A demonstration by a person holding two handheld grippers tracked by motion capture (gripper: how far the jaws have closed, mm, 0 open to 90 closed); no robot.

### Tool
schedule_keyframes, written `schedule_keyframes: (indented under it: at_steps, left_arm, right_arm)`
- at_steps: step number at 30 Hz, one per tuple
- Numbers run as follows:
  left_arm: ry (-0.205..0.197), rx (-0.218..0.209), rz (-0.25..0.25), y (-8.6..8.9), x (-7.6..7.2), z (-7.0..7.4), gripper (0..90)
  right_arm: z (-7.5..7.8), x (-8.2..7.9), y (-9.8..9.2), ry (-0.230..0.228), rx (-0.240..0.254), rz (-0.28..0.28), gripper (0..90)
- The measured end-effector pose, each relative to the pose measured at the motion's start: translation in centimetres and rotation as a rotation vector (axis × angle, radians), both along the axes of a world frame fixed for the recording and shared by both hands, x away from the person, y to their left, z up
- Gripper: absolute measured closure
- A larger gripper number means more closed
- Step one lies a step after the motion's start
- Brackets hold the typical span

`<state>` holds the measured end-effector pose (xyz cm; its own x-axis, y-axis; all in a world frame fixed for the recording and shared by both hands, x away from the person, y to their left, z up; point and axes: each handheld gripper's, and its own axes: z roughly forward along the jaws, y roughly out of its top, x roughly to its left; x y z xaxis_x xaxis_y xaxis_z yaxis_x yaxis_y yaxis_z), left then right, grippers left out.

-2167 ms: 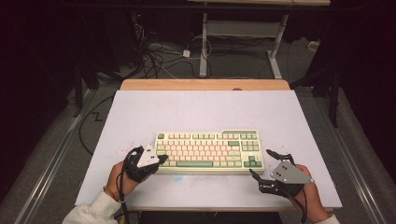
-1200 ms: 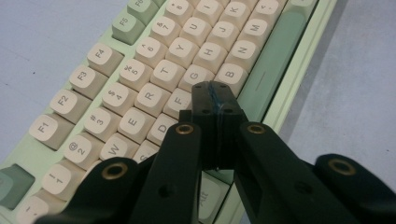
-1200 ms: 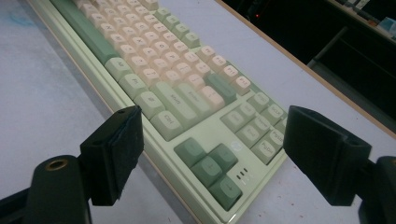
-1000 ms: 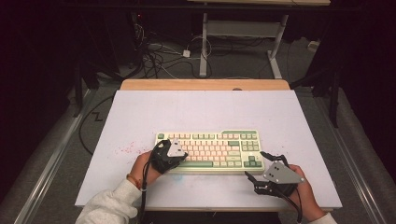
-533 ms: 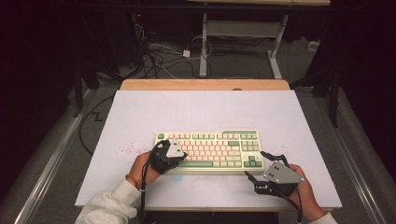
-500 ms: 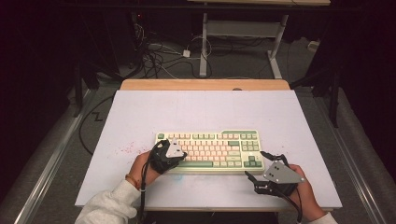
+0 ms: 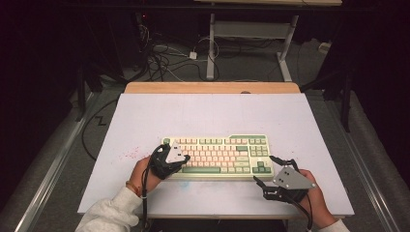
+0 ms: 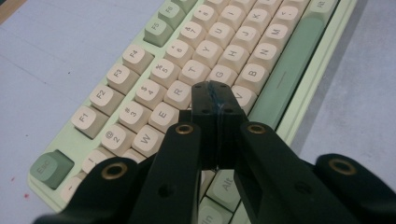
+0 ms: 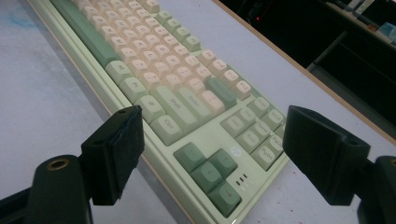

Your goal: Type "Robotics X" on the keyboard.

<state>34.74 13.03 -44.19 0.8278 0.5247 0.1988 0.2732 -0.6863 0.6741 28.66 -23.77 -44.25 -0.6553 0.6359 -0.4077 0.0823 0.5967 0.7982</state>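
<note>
A pale green keyboard (image 7: 220, 153) with cream and green keys lies across the near middle of the white table (image 7: 208, 111). My left gripper (image 7: 185, 157) is shut with nothing between its jaws. Its joined tips (image 8: 215, 99) rest on the left letter keys of the keyboard (image 8: 210, 51), around the F and V keys. My right gripper (image 7: 267, 169) is open just off the keyboard's near right corner. In the right gripper view its jaws stand wide apart, either side of the keyboard (image 9: 177, 70) end with the arrow keys (image 9: 210, 172), without touching it.
Red specks (image 7: 130, 154) mark the table left of the keyboard. A wooden strip (image 7: 212, 88) runs along the table's far edge. Beyond it, cables (image 7: 164, 58) and a white desk frame (image 7: 251, 34) stand on the dark floor.
My left gripper has moved right from the bare table onto the keyboard's left keys. The right gripper shifted slightly toward the keyboard's corner. Over the last second nothing moved.
</note>
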Motion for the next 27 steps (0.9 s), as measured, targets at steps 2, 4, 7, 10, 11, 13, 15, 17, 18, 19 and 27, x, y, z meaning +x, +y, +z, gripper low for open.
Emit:
schedule_keyframes:
  at_steps: [2, 4, 7, 10, 11, 13, 15, 17, 18, 19, 27]
  left_arm:
    - [0.000, -0.003, 0.000, 0.1, -0.1, 0.0, 87.5]
    - [0.000, -0.001, 0.001, 0.2, -0.1, 0.1, 87.5]
    - [0.000, 0.000, 0.002, 0.4, -0.2, 0.1, 87.5]
    - [-0.003, -0.001, 0.012, 0.6, -0.1, 0.1, 87.5]
    - [-0.003, -0.003, 0.014, 0.7, -0.1, 0.1, 87.5]
    - [-0.003, -0.002, 0.020, 0.9, 0.0, 0.1, 87.5]
    - [-0.005, -0.003, 0.027, 1.1, 0.1, 0.2, 87.5]
    - [-0.005, -0.008, 0.036, 1.3, 0.2, 0.2, 87.5]
    - [-0.005, -0.011, 0.042, 1.5, 0.2, 0.2, 87.5]
    - [-0.005, -0.012, 0.045, 1.6, 0.3, 0.3, 87.5]
    - [0.011, -0.022, 0.062, 2.0, 0.9, -0.1, 87.5]
  right_arm:
    - [0.0, 0.0, 0.1, 0.000, -0.003, 0.005, 21.4]
    - [0.0, 0.0, 0.1, 0.000, -0.002, 0.007, 21.4]
    - [0.0, 0.1, 0.2, -0.001, 0.000, 0.006, 21.4]
    - [0.0, 0.1, 0.2, -0.002, -0.006, 0.008, 21.5]
    - [0.0, 0.1, 0.2, -0.002, -0.007, 0.009, 21.5]
    - [-0.1, 0.1, 0.2, -0.002, -0.009, 0.009, 21.5]
    - [0.0, 0.1, 0.2, -0.003, -0.008, 0.012, 21.5]
    - [0.0, 0.1, 0.2, -0.002, -0.009, 0.010, 21.7]
    - [-0.1, 0.1, 0.2, -0.002, -0.010, 0.011, 21.7]
    - [-0.1, 0.0, 0.2, 0.000, -0.010, 0.009, 21.7]
    - [-0.1, 0.1, 0.2, 0.002, -0.012, 0.006, 21.8]
